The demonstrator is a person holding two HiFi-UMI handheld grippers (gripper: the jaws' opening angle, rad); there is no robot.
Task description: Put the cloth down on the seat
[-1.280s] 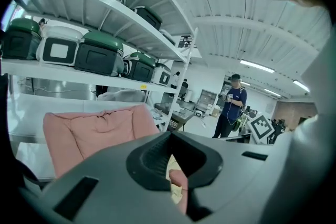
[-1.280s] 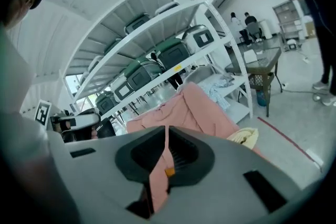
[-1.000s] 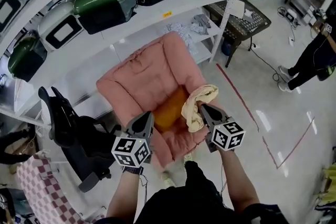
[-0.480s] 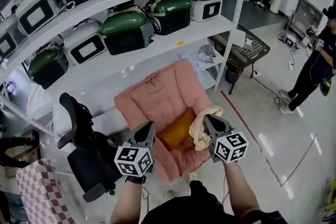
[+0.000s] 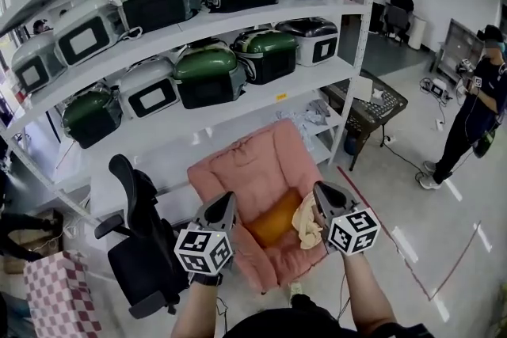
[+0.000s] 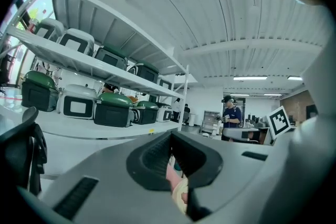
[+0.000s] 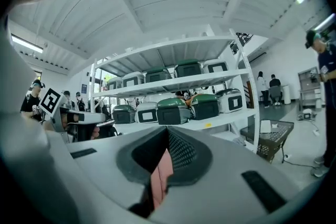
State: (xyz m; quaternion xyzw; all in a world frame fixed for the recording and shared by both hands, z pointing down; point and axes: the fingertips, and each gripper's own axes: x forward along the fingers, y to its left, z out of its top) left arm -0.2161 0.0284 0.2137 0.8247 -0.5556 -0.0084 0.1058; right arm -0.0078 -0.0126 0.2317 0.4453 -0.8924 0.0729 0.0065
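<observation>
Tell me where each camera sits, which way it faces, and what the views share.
Head view: on the person's head, facing steeply down at a pink padded armchair; shows forearms, left gripper, and right gripper shut on a cream crumpled cloth.
Left gripper view: on that gripper, facing along its shut fingers toward white metal shelving; the right gripper's marker cube shows.
Right gripper view: on that gripper, facing the same shelving along its fingers; the left gripper's cube shows.
Shared: all three see the shelving's green-lidded cases.
</observation>
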